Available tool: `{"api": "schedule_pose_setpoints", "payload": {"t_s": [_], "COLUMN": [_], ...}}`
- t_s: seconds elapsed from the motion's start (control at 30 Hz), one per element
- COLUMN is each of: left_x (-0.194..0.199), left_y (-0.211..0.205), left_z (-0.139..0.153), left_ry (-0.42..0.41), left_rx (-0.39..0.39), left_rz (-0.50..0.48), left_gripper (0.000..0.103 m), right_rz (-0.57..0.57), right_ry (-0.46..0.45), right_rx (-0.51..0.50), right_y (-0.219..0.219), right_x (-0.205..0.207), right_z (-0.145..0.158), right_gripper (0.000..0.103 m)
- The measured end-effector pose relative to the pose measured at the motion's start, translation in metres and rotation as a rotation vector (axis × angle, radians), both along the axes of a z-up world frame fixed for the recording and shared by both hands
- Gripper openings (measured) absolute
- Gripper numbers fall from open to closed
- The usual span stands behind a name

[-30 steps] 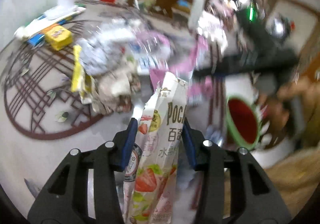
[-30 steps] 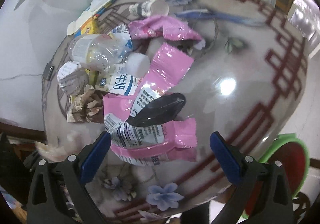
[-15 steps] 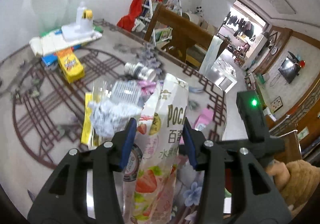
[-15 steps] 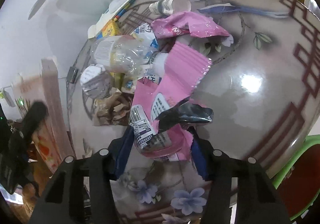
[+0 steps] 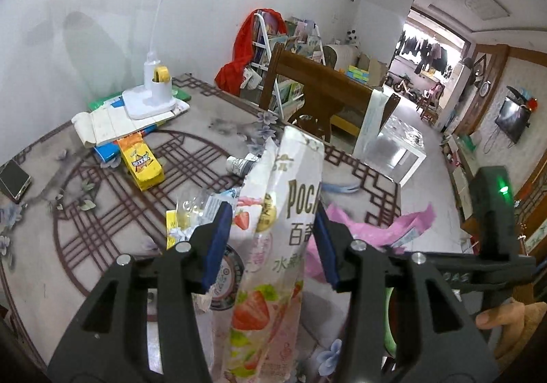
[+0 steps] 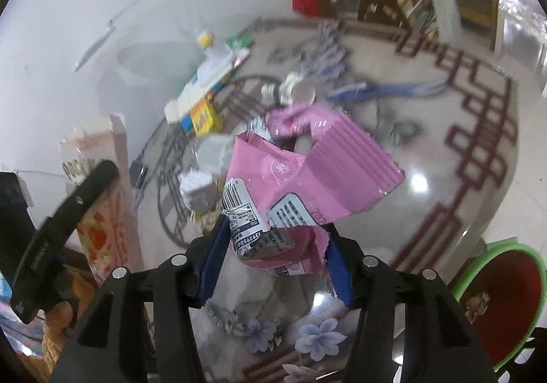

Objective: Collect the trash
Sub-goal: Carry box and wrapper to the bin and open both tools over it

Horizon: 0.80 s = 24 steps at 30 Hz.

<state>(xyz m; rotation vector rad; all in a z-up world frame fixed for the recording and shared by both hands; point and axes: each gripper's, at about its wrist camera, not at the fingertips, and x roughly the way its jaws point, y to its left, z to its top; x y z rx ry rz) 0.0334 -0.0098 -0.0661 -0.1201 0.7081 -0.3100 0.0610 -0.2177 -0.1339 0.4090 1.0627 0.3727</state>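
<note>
My right tool (image 6: 275, 258) has just clamped the pink wrapper (image 6: 307, 177), left tool (image 5: 270, 242) still gripping the snack box (image 5: 277, 246); both ready for the bin (image 6: 506, 301)

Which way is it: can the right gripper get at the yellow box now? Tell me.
Probably not. The right gripper is shut on a pink wrapper, so its jaws are full, and the yellow box lies far across the table behind other trash.

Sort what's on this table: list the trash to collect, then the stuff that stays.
Trash: strawberry Pocky snack bag in left gripper; pink plastic wrapper in right gripper; small crushed paper cup.

Stays: white desk lamp; stacked books; black phone.
</note>
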Motion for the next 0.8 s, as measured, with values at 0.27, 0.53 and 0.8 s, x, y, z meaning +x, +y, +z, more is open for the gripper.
{"api": "schedule_pose_setpoints", "payload": {"t_s": [0.27,0.53,0.8], "left_x": [-0.008,-0.014,-0.022], "left_y": [-0.017,-0.046,-0.089], "left_z": [0.009,0.016,0.022], "left_ry": [-0.016,-0.029,-0.044], "left_rx": [0.008,0.008,0.015], "left_rz": [-0.039,-0.112,-0.217], "left_gripper": [0.046,0.046,0.046], "right_rz": [-0.075,-0.177,-0.322], "right_ry": [-0.080,-0.145,-0.192], "right_rx": [-0.012,-0.044,-0.070], "right_y": [-0.022,-0.053,-0.100], "right_x": [-0.024,-0.052,-0.082], "right_z": [0.024,0.042,0.057], "right_gripper": [0.053,0.053,0.053]}}
